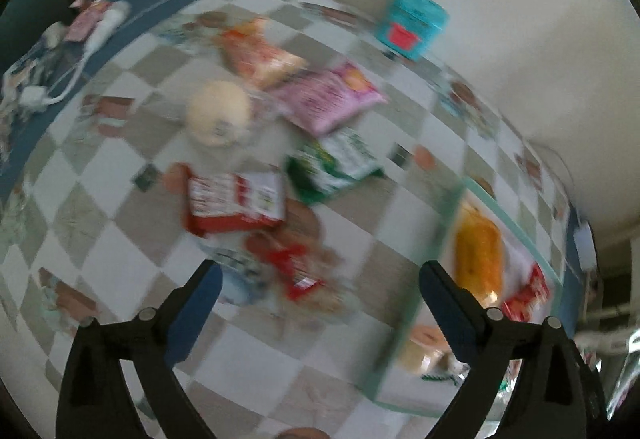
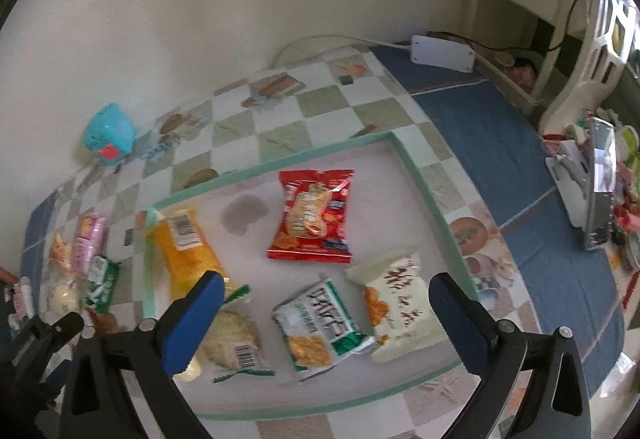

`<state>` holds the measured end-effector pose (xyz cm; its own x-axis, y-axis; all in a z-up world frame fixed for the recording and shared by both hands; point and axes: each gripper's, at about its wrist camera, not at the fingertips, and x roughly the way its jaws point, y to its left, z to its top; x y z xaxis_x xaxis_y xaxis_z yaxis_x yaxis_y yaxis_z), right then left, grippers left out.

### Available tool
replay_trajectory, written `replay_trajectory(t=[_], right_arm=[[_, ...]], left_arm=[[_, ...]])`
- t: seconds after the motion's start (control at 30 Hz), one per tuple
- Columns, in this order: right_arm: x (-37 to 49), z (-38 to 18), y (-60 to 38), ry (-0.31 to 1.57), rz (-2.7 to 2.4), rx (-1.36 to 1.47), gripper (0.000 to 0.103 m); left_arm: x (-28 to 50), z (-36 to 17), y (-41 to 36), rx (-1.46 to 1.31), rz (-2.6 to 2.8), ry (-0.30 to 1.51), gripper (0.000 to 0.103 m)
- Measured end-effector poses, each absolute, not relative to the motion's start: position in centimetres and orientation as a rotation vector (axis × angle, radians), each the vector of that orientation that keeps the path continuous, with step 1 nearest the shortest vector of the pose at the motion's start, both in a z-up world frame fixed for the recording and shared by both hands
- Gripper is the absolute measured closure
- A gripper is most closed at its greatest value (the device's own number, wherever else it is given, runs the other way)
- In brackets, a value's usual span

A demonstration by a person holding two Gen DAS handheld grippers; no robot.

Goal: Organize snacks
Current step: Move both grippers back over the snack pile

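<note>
The left wrist view looked steeply down, blurred, over loose snacks on the checked tablecloth (image 1: 120, 239). The right wrist view looked down closer onto the green-rimmed tray (image 2: 416, 167). Both caught that tray (image 1: 452, 207) and the teal box (image 1: 414, 21) (image 2: 108, 133).

Five snack packets (image 2: 311, 216) flat inside green-rimmed tray (image 2: 416, 175); more packets (image 1: 325, 99) loose on checkered cloth beside it.
</note>
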<state>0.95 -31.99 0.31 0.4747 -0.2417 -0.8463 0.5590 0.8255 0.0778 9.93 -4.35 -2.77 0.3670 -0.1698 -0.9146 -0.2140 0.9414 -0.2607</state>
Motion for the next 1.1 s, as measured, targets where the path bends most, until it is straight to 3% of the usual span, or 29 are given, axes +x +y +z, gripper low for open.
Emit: replay_trajectory(t=[0.7, 1.1], right_arm=[[2.7, 2.6, -25.3, 0.829, -0.305, 0.276, 0.0], [5.1, 1.0, -22.7, 0.892, -0.267, 0.244, 0.0]], left_arm=[[10.9, 1.2, 0.3, -0.371, 0.029, 0.974, 0.003], [12.3, 1.0, 2.8, -0.439, 0.0, 0.99, 0.003]])
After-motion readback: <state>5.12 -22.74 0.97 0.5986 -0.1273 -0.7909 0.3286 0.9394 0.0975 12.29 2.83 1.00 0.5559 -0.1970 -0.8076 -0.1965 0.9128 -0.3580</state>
